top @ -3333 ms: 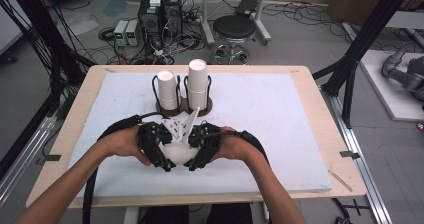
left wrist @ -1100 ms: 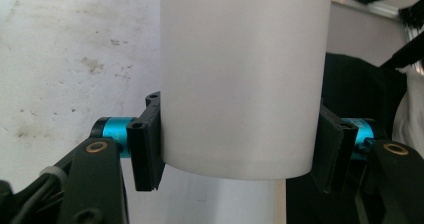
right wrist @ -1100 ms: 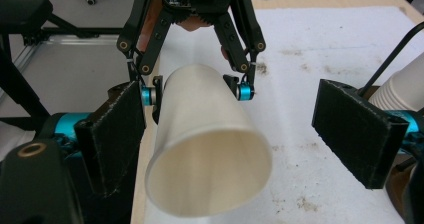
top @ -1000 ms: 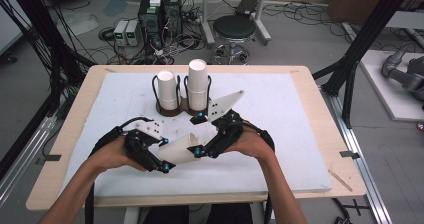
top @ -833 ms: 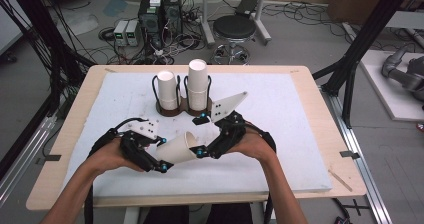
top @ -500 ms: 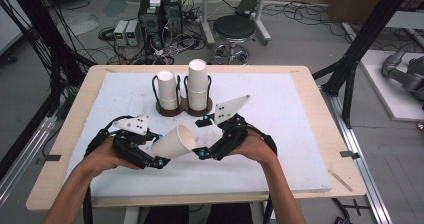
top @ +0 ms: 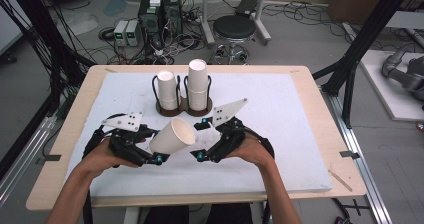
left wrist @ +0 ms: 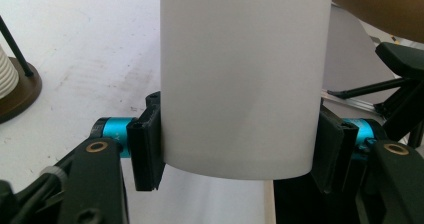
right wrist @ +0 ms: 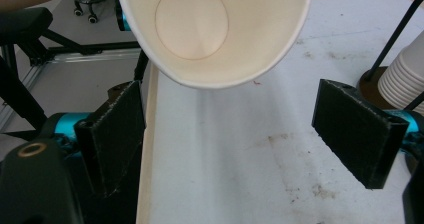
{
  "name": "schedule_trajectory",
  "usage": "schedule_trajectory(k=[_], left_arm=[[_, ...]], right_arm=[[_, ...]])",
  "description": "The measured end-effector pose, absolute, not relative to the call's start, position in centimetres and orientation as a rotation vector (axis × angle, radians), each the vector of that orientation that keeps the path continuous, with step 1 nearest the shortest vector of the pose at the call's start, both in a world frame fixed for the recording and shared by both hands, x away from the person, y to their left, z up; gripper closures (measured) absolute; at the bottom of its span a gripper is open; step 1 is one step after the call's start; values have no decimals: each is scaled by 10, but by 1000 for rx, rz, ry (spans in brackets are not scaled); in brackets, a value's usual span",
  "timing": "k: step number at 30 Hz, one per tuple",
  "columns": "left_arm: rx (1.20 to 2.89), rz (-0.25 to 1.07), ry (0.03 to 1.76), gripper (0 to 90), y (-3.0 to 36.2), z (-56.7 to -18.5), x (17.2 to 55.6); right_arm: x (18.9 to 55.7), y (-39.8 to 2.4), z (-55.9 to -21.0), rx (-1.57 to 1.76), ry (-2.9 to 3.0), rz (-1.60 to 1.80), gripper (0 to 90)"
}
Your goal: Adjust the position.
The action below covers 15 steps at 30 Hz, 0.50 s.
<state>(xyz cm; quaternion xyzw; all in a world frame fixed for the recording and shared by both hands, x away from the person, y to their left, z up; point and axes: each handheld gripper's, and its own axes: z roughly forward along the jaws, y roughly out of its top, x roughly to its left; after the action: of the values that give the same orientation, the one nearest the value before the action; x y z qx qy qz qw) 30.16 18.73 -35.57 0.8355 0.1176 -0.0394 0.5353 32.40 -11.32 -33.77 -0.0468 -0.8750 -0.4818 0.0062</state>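
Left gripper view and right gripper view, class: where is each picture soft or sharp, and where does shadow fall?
Left gripper view: the paper cup looms close, evenly lit with faint shading low down, its edges slightly soft; the left gripper jaws beside it stay crisp. Right gripper view: the cup's inside is bright, the table below lightly shadowed, and the right gripper jaws read sharp.

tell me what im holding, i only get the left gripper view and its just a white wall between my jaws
Observer: A single paper cup, tilted, its open mouth facing the right gripper.
Operator: is the right gripper on it too
Observer: No. In the right gripper view its jaws stand wide apart, with the cup's rim above and between them, untouched.
Operator: anything in the cup
Observer: Nothing; that view looks straight down to its bare bottom.
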Motion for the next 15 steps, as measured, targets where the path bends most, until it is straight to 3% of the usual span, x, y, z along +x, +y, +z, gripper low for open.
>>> schedule_trajectory(k=[15], left_arm=[[1918,-111,262,359,178,-366,302]], right_arm=[[322,-103,-346,-122,-2687,-1521,148]])
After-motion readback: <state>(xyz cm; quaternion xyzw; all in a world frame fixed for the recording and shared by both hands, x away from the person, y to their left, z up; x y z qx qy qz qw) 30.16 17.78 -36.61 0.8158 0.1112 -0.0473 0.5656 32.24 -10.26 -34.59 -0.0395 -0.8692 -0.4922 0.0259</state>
